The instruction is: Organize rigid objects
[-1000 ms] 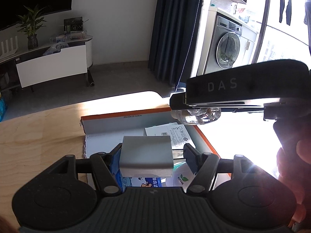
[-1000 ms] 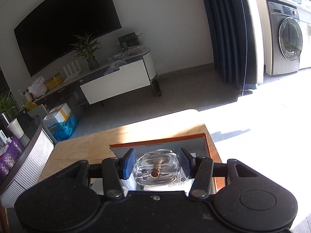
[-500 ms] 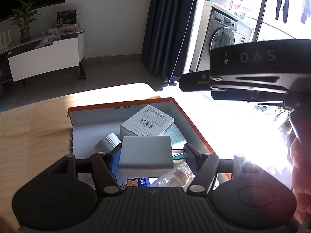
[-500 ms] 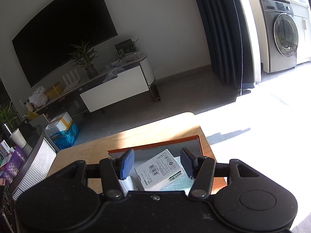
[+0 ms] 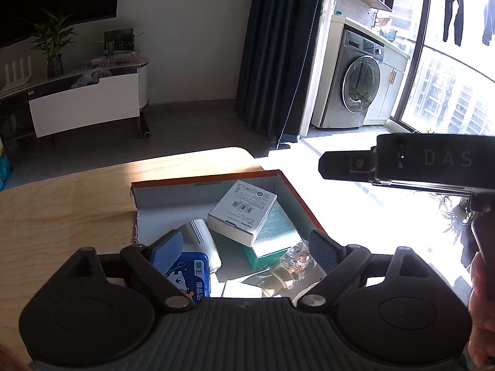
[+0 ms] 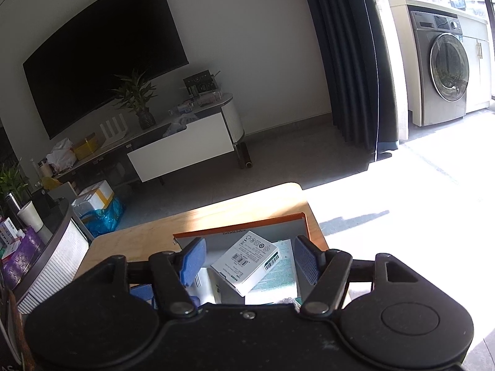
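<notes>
An orange-rimmed cardboard box [image 5: 297, 191] sits on the wooden table and holds several items: a white barcode carton [image 5: 243, 211], a teal-and-white carton [image 5: 273, 235], a blue tin [image 5: 193, 275], a white tube [image 5: 202, 238] and a clear glass bottle [image 5: 295, 262]. My left gripper [image 5: 244, 252] is open and empty just above the box. My right gripper [image 6: 247, 261] is open and empty over the same box [image 6: 304, 225]; the white carton [image 6: 247, 261] shows between its fingers. The right gripper's body shows in the left wrist view [image 5: 411, 164].
The wooden table [image 5: 62, 210] extends left of the box, with its far edge close behind. A TV stand [image 6: 185, 151], dark curtain [image 6: 349, 61] and washing machine [image 6: 442, 65] stand across the room. A white ribbed appliance [image 6: 52, 262] stands left of the table.
My left gripper let go of the grey box and opened. My right gripper released the glass bottle into the box, opened and pulled back to the right.
</notes>
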Tool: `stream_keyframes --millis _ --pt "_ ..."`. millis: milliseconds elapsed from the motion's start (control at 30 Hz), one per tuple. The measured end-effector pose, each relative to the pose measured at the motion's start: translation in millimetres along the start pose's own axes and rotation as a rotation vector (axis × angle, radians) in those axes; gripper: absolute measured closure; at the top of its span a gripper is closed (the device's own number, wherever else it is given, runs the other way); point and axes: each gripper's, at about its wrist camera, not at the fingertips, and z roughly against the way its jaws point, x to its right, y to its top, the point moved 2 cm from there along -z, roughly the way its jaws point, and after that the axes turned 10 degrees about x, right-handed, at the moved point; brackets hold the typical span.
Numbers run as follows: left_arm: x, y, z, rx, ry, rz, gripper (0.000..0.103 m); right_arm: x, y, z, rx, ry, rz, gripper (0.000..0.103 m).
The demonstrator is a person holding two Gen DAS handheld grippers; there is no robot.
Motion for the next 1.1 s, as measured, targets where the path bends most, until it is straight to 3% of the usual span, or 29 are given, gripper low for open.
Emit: stream_keyframes --millis 200,1100 --pt "1.7 -2.0 20.4 0.008 0.046 -0.013 0.0 0.0 -7.2 18.5 0.004 -0.008 0.011 0.023" --pt "-1.8 -47.0 72.7 -0.061 0.232 0.032 0.0 -1.9 -72.9 83.5 -0.066 -0.008 0.072 0.021"
